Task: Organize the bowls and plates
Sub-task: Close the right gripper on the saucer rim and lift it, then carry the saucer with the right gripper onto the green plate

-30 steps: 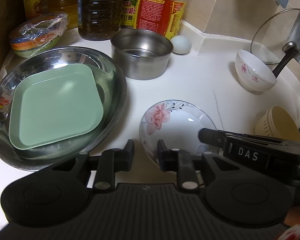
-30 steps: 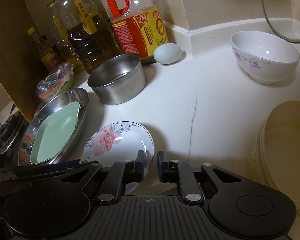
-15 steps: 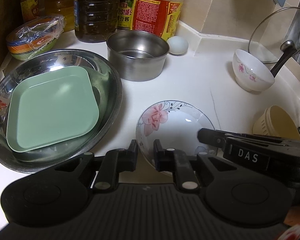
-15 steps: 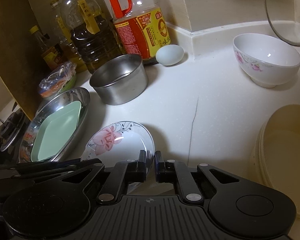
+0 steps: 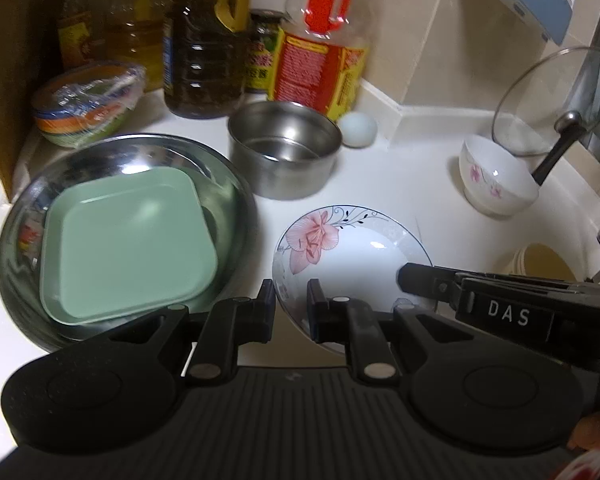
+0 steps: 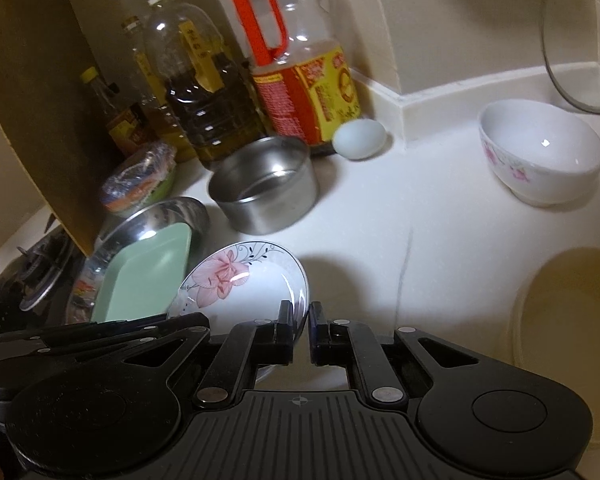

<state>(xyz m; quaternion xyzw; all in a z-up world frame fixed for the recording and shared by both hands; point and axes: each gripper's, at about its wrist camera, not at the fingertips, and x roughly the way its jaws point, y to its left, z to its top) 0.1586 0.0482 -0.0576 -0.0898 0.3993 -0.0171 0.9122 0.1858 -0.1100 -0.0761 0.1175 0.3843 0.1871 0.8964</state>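
A white plate with a pink flower [image 5: 352,256] [image 6: 244,288] is held tilted above the white counter. My left gripper [image 5: 291,300] is shut on its near left rim. My right gripper [image 6: 300,320] is shut on its right rim and shows in the left wrist view [image 5: 428,280]. A green square plate [image 5: 128,240] [image 6: 144,280] lies in a large steel basin [image 5: 228,184] [image 6: 156,216] to the left. A white floral bowl [image 5: 496,184] [image 6: 540,160] stands at the back right. A stack of cream bowls [image 5: 540,264] [image 6: 568,320] sits at the right.
A small steel pot [image 5: 286,148] [image 6: 264,184] stands behind the flower plate. Oil bottles [image 5: 320,44] [image 6: 300,72] and an egg [image 5: 358,128] [image 6: 360,138] line the back wall. Wrapped coloured bowls [image 5: 88,108] sit far left. A glass lid [image 5: 556,100] leans at the right.
Both grippers have closed on the flower plate's rim. The plate has lifted and tilted off the counter, toward the steel basin.
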